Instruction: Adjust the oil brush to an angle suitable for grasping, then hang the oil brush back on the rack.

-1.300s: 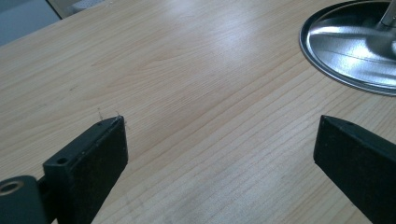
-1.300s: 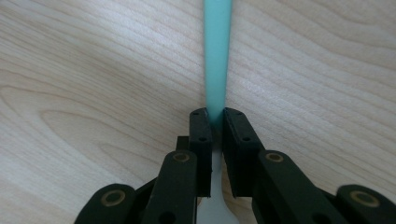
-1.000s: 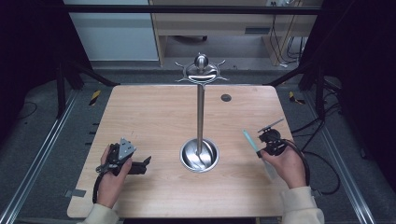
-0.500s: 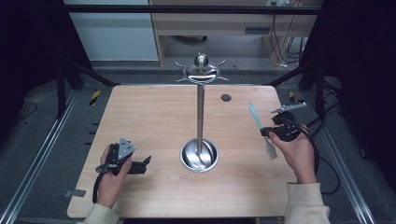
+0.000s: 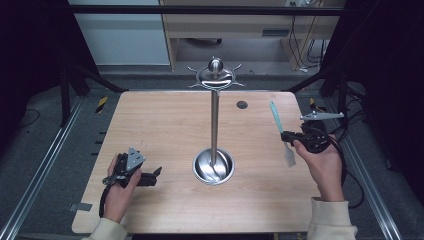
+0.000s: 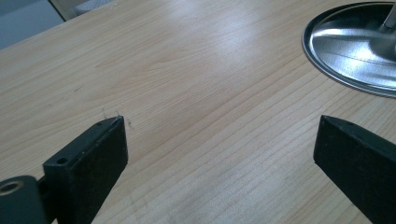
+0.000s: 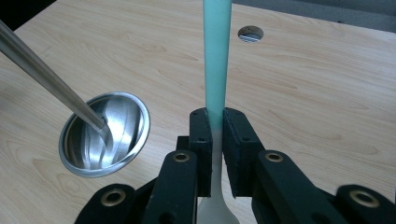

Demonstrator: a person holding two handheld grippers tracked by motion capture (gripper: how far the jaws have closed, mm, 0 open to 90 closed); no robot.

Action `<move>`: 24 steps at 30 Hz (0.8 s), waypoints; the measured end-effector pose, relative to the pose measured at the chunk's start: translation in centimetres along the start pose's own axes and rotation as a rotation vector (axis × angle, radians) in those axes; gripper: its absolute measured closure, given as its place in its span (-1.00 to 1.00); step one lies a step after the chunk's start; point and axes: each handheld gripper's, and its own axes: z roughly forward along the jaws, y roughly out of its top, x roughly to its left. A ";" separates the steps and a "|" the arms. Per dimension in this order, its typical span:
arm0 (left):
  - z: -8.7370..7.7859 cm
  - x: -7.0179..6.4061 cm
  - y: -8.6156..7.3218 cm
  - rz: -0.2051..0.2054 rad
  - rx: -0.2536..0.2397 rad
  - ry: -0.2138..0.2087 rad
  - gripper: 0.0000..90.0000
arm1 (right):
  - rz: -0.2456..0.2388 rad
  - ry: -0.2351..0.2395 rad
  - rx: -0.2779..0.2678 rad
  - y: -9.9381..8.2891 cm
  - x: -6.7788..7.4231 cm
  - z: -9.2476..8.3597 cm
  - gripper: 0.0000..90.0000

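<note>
I see a spatula (image 7: 217, 70) with a mint-green handle fading to a translucent white blade, clamped between 2 black fingers (image 7: 201, 140). My desk (image 5: 165, 125) is pale wood with fine grain. The utensil stand (image 5: 214, 165) is shiny silver steel; sleeve cuffs (image 5: 327, 220) look cream.

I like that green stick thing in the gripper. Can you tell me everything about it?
It is a small spatula with a long, smooth teal-green handle and a pale, whitish flat blade at the other end, plastic or silicone by its look. The right gripper is shut on it where green meets white. It is held up off the wooden table, handle pointing away from the person.
</note>
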 end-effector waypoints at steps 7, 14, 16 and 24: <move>0.0 -0.1 0.0 0.002 0.001 -0.002 -0.94 | 0.010 0.026 -0.045 0.0 -0.3 -0.9 0.83; 0.0 -0.1 0.0 0.005 0.002 -0.002 -0.94 | 0.006 0.065 -0.128 0.4 0.1 -2.6 0.83; 0.0 -0.1 0.0 0.004 0.001 -0.002 -0.94 | -0.005 0.072 -0.146 0.6 0.3 -3.0 0.83; 0.0 -0.1 0.0 0.006 0.002 -0.004 -0.94 | -0.033 0.099 -0.226 1.2 1.4 -4.4 0.83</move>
